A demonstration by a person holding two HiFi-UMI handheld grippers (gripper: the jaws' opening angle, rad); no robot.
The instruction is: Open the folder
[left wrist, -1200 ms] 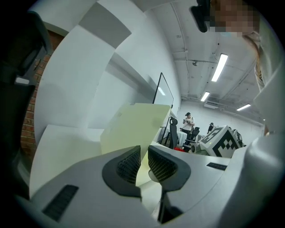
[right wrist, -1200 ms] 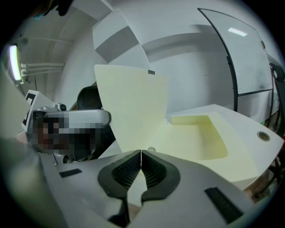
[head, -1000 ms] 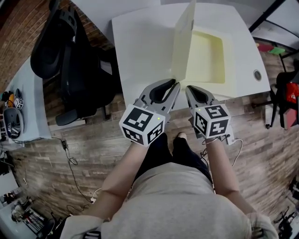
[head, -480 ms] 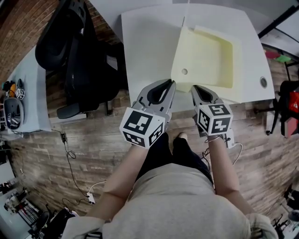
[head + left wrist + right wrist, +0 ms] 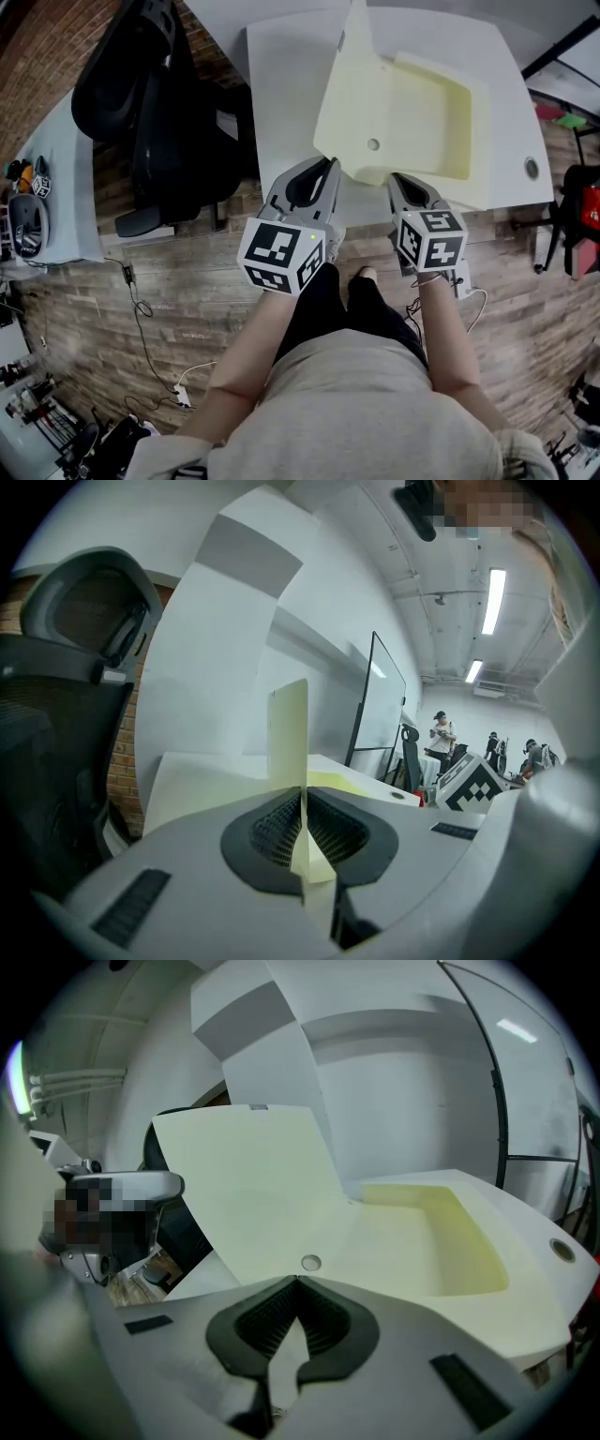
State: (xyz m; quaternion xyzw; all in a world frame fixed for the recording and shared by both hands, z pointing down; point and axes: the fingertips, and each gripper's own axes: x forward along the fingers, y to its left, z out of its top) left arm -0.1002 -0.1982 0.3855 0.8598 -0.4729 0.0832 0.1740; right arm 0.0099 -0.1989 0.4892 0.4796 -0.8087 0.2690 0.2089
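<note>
A white table (image 5: pixel 281 94) is carrying the pale yellow folder (image 5: pixel 431 112), and a black office chair (image 5: pixel 141 103) is standing left of the folder on a wood-plank floor (image 5: pixel 141 319). The left gripper (image 5: pixel 332 163), its jaws having just been closing, is pinching the near edge of the folder's cover (image 5: pixel 352 103) and holding it tilted up. The right gripper (image 5: pixel 398 180) is sitting at the folder's near edge with its jaws together; whether they are nipping the folder is unclear.

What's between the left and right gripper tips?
The folder's near edge, round snap just beyond, per head view. The left gripper's jaws have just been closing on the lifted cover; right gripper is shut.
</note>
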